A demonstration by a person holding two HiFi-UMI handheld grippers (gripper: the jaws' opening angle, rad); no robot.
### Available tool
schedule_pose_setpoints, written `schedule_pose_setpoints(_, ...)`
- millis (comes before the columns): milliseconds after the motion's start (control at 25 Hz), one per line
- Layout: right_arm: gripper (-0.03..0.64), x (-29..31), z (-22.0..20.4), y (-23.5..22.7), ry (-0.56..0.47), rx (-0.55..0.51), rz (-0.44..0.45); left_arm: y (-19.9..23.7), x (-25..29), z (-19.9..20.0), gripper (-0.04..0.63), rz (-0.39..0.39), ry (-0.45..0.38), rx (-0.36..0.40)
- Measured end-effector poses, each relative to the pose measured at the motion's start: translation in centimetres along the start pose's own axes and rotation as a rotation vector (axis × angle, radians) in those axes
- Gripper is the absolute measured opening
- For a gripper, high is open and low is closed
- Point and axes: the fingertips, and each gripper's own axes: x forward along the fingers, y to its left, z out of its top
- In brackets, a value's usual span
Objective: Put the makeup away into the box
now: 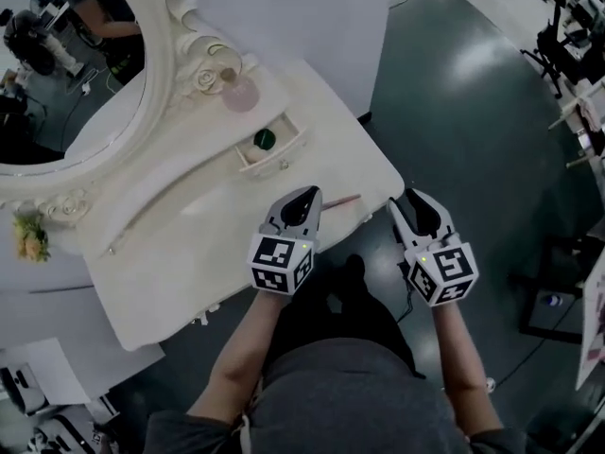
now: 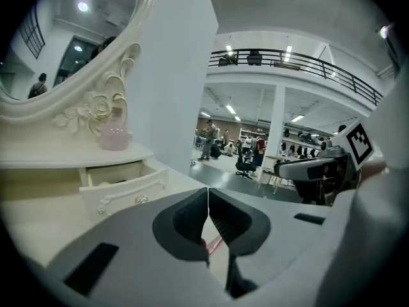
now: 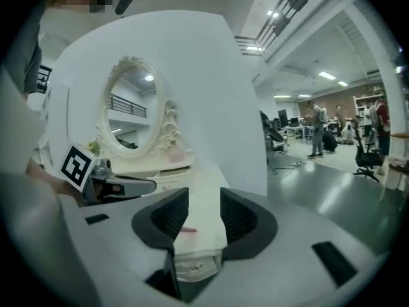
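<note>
Head view, starting at the left: an oval mirror (image 1: 57, 74) stands on the white dressing table (image 1: 189, 253), with a pink jar (image 1: 239, 93) on the shelf by its frame. Just below is a small open drawer (image 1: 274, 151) with a round green thing (image 1: 265, 140) in it. Nearer the front edge the left gripper (image 1: 304, 195) is over the tabletop, jaws pressed together on nothing, a slim pink makeup pencil (image 1: 342, 200) lies on the table just to its right, and off the table's corner the right gripper (image 1: 416, 197) hangs above the dark floor (image 1: 454, 112), jaws a narrow way apart and empty.
</note>
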Motion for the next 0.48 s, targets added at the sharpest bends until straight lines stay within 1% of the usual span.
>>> schedule_pose_setpoints(160, 0.163, 2.5, -0.3, 1.4, 0.064, -0.096, 0.155, 1.3, -1.5, -0.8, 0.008, 0.111, -0.014, -0.053)
schedule_pose_setpoints(360, 0.163, 4.8, -1.0, 3.9, 0.123, -0.187, 0.319, 2.8, -3.6, -1.4, 0.008, 0.218, -0.027, -0.086)
schedule_pose_setpoints(480, 0.163, 6.0, -1.7, 5.5, 0.164, -0.274, 0.410, 3.7, -4.9, -2.0, 0.008, 0.277, -0.039, -0.114)
